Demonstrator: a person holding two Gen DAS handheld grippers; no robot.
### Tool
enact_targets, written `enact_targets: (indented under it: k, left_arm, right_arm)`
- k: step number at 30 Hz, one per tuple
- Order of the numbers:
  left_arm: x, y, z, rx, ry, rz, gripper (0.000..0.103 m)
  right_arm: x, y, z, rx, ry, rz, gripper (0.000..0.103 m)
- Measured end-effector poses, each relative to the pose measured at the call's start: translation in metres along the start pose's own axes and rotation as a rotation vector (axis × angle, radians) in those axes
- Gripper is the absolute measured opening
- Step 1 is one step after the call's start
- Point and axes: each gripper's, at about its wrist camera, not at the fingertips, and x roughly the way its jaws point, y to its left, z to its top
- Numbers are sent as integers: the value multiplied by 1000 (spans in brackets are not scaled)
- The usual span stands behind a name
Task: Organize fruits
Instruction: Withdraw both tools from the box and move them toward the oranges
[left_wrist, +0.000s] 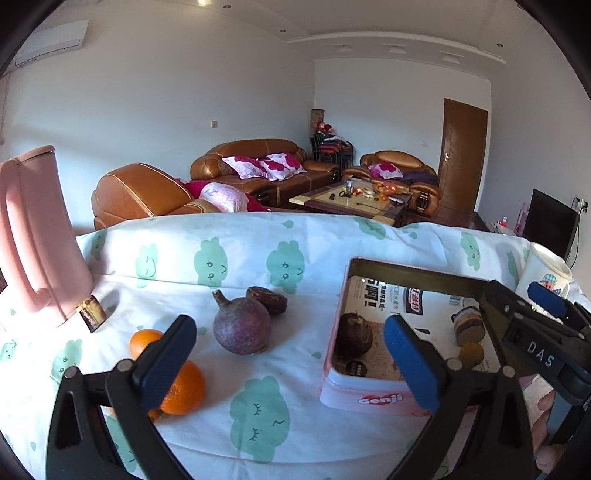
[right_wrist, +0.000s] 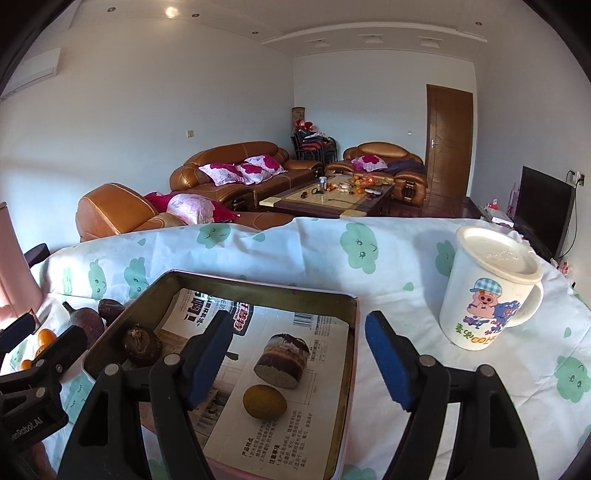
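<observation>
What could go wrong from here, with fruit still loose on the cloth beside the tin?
1. The oranges sit partly behind the left gripper's near finger; reaching for the purple fruit could nudge them and set them rolling.
2. The tin lies close to the lidded mug; the right gripper, open above it, might bump the mug.

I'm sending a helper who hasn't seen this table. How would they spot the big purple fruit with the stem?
Start at the pink tin on the cloud-print cloth, then look on the cloth between it and the pink jug. The purple fruit sits there with a small brown fruit close behind it. It is the largest, round and dull purple with a stubby stem, unlike the bright oranges nearer the jug.
</observation>
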Motion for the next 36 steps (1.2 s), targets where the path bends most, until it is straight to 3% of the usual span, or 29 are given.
enact_targets:
  k: [14,36]
  left_arm:
    - [-19,29,-9,42,4,0,103]
    - [-23,154,-16,-10,72,87,103]
  right_arm:
    - [-29,28,-12,-37,-23,-43,75]
    - [-44,121,-29,-62,41,76,75]
